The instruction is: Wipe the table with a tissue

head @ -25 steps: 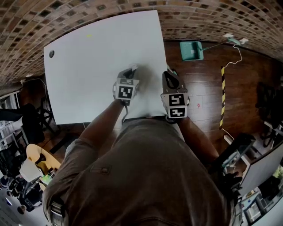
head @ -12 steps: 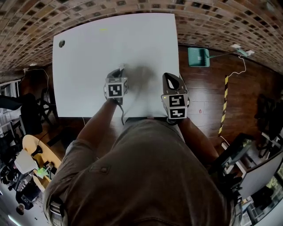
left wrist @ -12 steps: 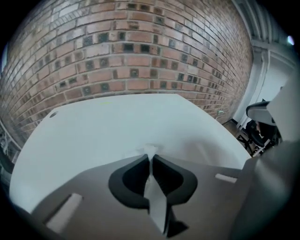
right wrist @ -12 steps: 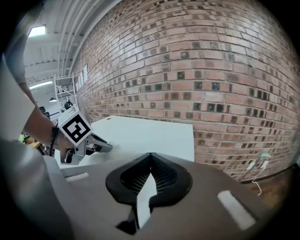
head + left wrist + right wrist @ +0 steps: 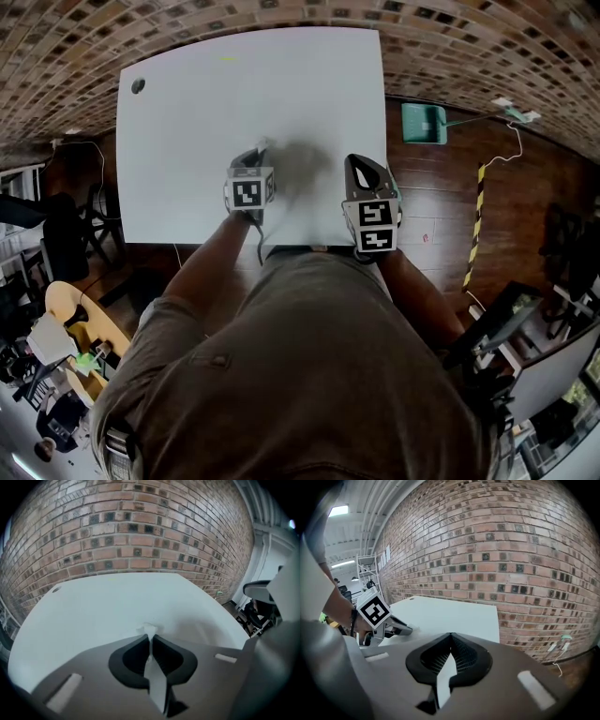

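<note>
Head view, query from Operator A: where do the two grippers stand?

Operator B: Left gripper [image 5: 263,148] is tipped down onto the white table [image 5: 216,103], near the middle of its near half. Right gripper [image 5: 357,165] is just beside the table's near right corner, well apart from the left one.

Operator A: State of the left jaws?

Operator B: Left gripper view shows the jaws pressed together on a white tissue [image 5: 149,630]. A small crumpled tuft sticks out past the tips and meets the table surface.

Operator A: State of the right jaws?

Operator B: Right gripper view shows the right gripper [image 5: 451,635] with jaws closed tip to tip and nothing between them. It is raised off the surface and faces the brick wall [image 5: 520,550].

Operator A: Other items?

Operator B: A round dark hole [image 5: 138,85] marks the table's far left corner. A green dustpan [image 5: 422,123] lies on the wooden floor [image 5: 441,206] to the right of the table.
</note>
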### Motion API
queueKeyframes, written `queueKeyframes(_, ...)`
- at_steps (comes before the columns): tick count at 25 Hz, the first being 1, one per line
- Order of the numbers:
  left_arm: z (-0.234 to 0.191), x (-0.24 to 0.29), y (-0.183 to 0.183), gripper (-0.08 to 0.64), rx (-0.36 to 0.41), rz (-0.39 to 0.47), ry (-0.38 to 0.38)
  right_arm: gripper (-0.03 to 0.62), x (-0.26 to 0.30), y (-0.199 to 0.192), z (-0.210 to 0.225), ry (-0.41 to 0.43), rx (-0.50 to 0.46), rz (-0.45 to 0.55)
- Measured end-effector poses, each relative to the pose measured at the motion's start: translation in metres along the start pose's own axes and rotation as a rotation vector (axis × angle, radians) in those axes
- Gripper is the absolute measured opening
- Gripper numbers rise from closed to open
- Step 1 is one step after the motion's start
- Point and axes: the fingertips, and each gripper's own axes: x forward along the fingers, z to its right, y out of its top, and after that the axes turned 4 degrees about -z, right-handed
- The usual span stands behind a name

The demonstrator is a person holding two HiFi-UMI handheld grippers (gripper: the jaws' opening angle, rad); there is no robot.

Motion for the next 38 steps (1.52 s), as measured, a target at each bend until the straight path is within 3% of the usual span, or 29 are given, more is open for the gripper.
queueKeyframes(10, 0.023, -0.021, -0.029, 0.021, 0.043, -0.009, -0.037, 0.014, -0.004, -0.001, -0.023, 0.029, -0.021, 0.007)
queueKeyframes(26, -0.074, -0.066, -0.082, 0.021, -0.068, 0.036, 0.032, 0.014, -0.003, 0.001, -0.099, 0.036, -0.063, 0.015)
queueKeyframes(32, -0.072, -0.093, -0.059, 0.021, -0.062, 0.190, -0.028, 0.014, -0.017, -0.003, -0.105, -0.022, -0.043, 0.022)
queueKeyframes(38, -0.038, -0.138, -0.029, 0.021, 0.052, 0.393, -0.057, 0.014, -0.037, -0.012, -0.108, -0.060, -0.053, 0.046)
